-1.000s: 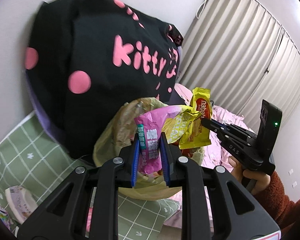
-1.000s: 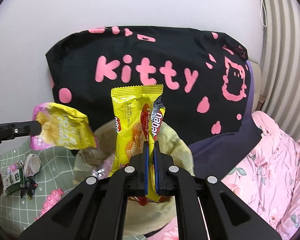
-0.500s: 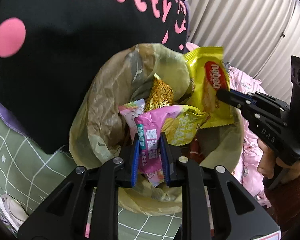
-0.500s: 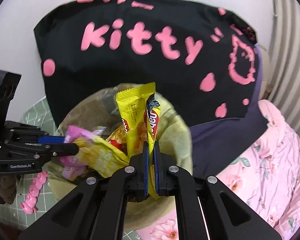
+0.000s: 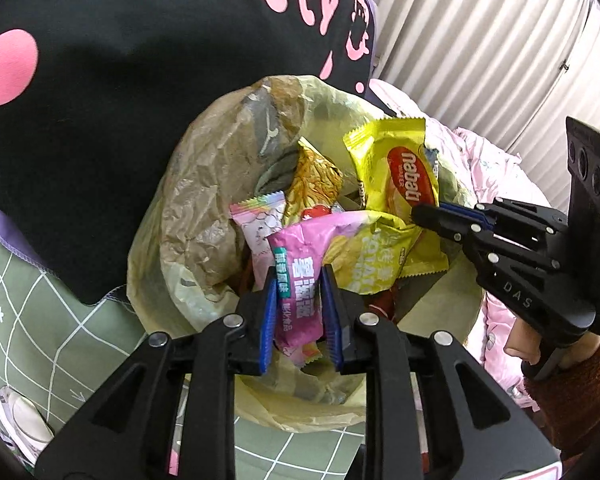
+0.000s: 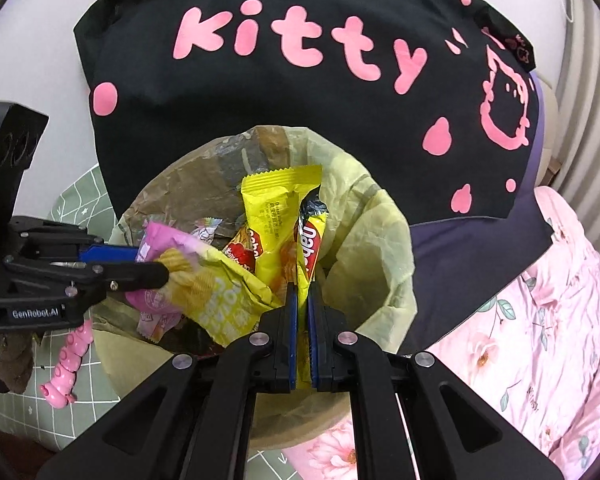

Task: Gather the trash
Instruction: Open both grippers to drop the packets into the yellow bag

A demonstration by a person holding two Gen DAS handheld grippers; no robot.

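Observation:
A bin lined with a yellow-green bag [image 5: 204, 200] holds several snack wrappers. My left gripper [image 5: 298, 274] hangs over its near rim. A pink-and-yellow snack packet [image 5: 304, 240] sits between its blue pads, which still touch it while the jaws are opening. From the right, my right gripper [image 5: 420, 212] is shut on a yellow nabati wafer wrapper [image 5: 392, 160] that stands up inside the bag's mouth. In the right wrist view the right gripper [image 6: 303, 288] pinches that yellow wrapper [image 6: 276, 208], and the left gripper [image 6: 152, 266] holds the pink-and-yellow packet [image 6: 204, 288] over the bag [image 6: 376, 240].
A black cushion with pink "kitty" lettering [image 6: 300, 92] stands right behind the bin. A pink floral quilt [image 6: 540, 340] lies to the right, a green checked sheet [image 5: 40, 320] to the left. A pink toy [image 6: 68, 364] lies by the bin. Pale curtains [image 5: 480, 40] hang behind.
Both grippers have come down and tipped toward the bin. Their packets, earlier held above the bag, now sit in its mouth. Each packet remains between its pads.

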